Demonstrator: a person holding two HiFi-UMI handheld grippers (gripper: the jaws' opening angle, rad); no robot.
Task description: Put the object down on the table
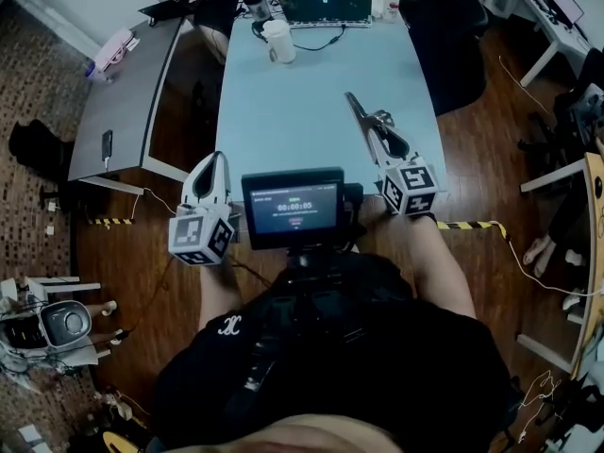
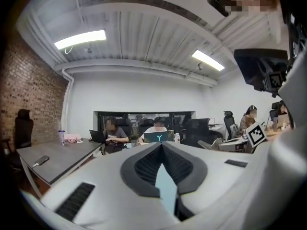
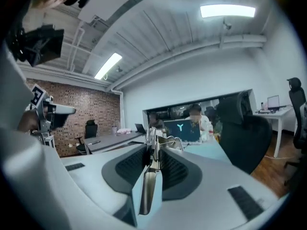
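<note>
A slim metal hand tool (image 1: 358, 109) with a small spring is clamped in my right gripper (image 1: 377, 124) and points up and away over the pale blue table (image 1: 311, 111). In the right gripper view the tool (image 3: 149, 188) runs between the jaws and sticks out past the gripper's (image 3: 153, 147) tips, above the table top. My left gripper (image 1: 214, 157) hovers at the table's near left edge, shut with nothing in it. In the left gripper view its (image 2: 162, 146) tips meet and only table shows behind them.
At the table's far end stand a laptop (image 1: 326, 6) and a white cup (image 1: 279, 41), with people seated behind. A grey table (image 1: 123, 102) with a phone (image 1: 107, 144) is on the left. A small screen (image 1: 293, 206) hangs at my chest. A black chair (image 1: 453, 45) stands right.
</note>
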